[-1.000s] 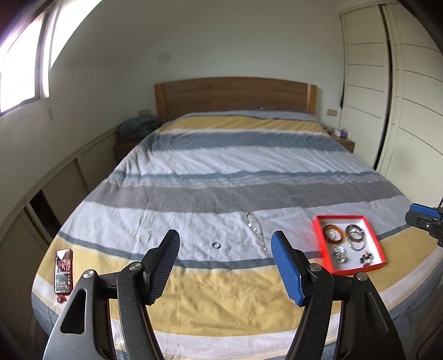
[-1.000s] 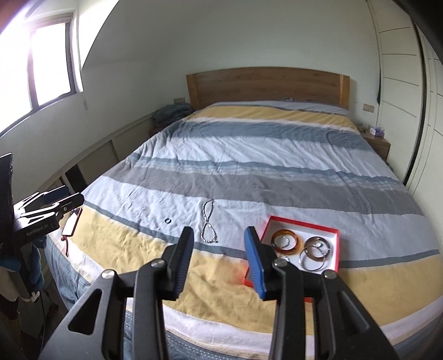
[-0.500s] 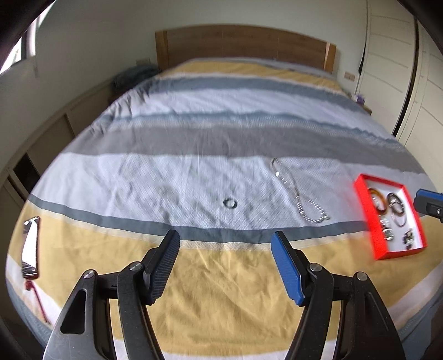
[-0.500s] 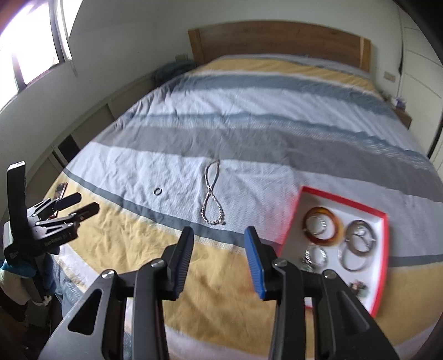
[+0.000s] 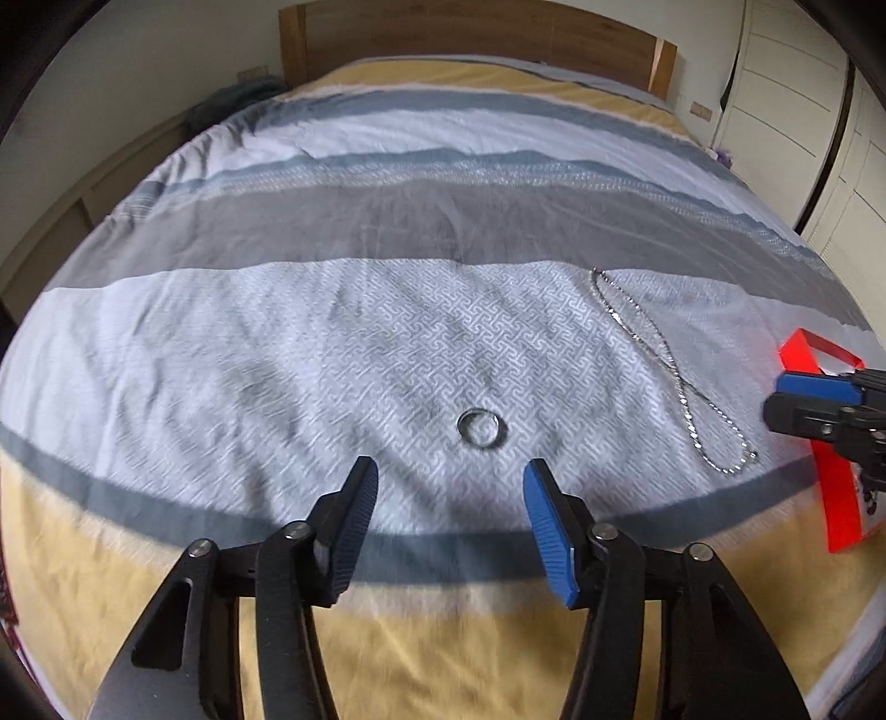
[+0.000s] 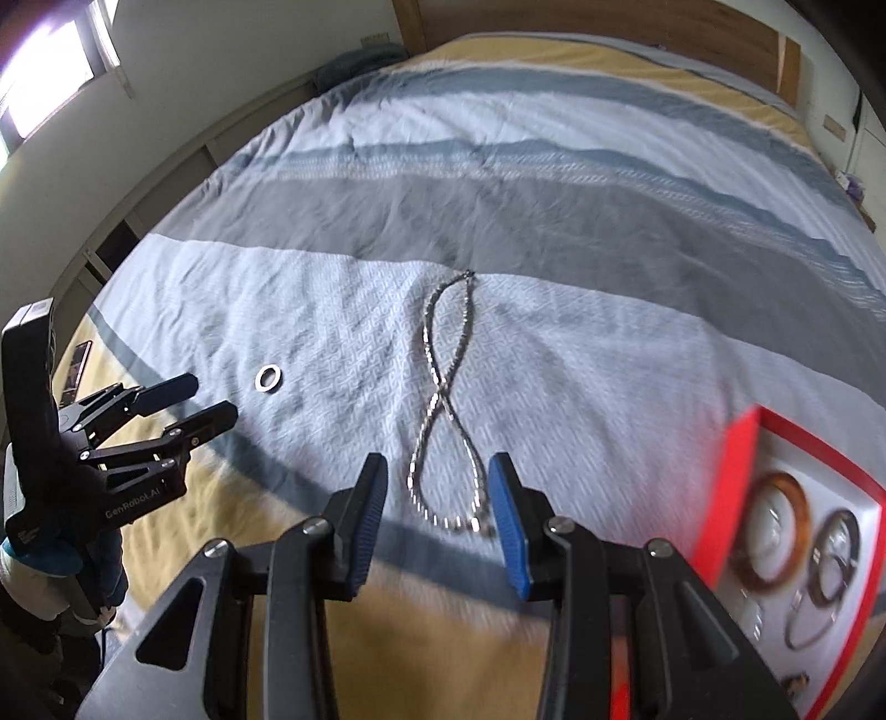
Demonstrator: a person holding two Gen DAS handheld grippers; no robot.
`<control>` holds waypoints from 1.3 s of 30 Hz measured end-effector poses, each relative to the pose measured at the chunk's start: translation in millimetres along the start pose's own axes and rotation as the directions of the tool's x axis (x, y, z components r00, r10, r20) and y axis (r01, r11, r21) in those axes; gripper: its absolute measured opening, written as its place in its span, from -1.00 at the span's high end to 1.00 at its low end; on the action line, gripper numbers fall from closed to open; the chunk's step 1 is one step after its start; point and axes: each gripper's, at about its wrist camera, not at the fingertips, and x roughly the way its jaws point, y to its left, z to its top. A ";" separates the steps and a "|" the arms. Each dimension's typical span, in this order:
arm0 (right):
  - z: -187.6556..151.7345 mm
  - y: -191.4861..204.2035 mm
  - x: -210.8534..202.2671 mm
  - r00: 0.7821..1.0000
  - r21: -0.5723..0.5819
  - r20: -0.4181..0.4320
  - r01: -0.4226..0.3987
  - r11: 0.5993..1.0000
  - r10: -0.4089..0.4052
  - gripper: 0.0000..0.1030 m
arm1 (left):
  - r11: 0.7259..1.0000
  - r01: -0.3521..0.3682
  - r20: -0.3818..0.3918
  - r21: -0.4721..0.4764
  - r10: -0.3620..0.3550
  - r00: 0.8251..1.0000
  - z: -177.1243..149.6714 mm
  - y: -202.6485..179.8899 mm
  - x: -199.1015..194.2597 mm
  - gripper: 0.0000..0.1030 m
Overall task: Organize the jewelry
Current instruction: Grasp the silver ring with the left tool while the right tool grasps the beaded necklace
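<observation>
A silver ring lies on the white band of the striped bedspread, just ahead of my open, empty left gripper. The ring also shows in the right wrist view. A silver chain necklace lies in a figure-eight, its near loop between the fingers of my open, empty right gripper. The necklace also shows in the left wrist view. A red jewelry box at the right holds an amber bangle and several silver pieces.
The bed fills both views, with a wooden headboard at the far end. White wardrobe doors stand at the right. A phone lies near the bed's left edge. The left gripper shows in the right wrist view.
Both grippers have moved down and forward toward the bedspread. The ring is now close ahead of the left gripper and the necklace's near loop lies between the right fingers.
</observation>
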 end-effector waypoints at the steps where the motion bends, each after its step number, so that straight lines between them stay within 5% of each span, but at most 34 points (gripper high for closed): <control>1: 3.9 0.6 8.6 1.000 -0.005 -0.007 0.002 1.000 -0.002 0.30 | 1.000 0.007 -0.002 0.006 -0.007 1.000 1.3 -0.4 4.1 0.02; 8: 20.4 -1.4 47.9 0.999 -0.009 -0.045 0.004 1.000 -0.004 0.30 | 0.998 0.051 -0.017 0.037 -0.050 0.999 6.8 -4.6 30.5 0.19; 16: 28.3 1.1 72.2 0.998 -0.021 -0.067 -0.011 1.000 0.010 0.29 | 0.996 0.079 0.000 0.028 -0.080 0.997 8.9 -0.2 39.5 0.61; 21: 27.6 5.8 80.2 0.997 -0.042 -0.076 -0.002 0.999 -0.001 0.39 | 0.997 0.064 0.010 0.043 -0.065 0.998 9.4 -3.4 41.9 0.61; 26: 26.4 7.7 77.4 0.997 -0.050 -0.078 -0.015 0.999 0.011 0.86 | 0.997 0.060 0.008 0.041 -0.061 0.998 8.8 -6.5 38.9 0.61; 39: 10.6 6.0 25.3 0.997 -0.012 -0.006 -0.082 0.997 0.082 0.93 | 0.999 0.049 0.025 0.011 -0.050 0.998 5.4 -7.0 3.8 0.61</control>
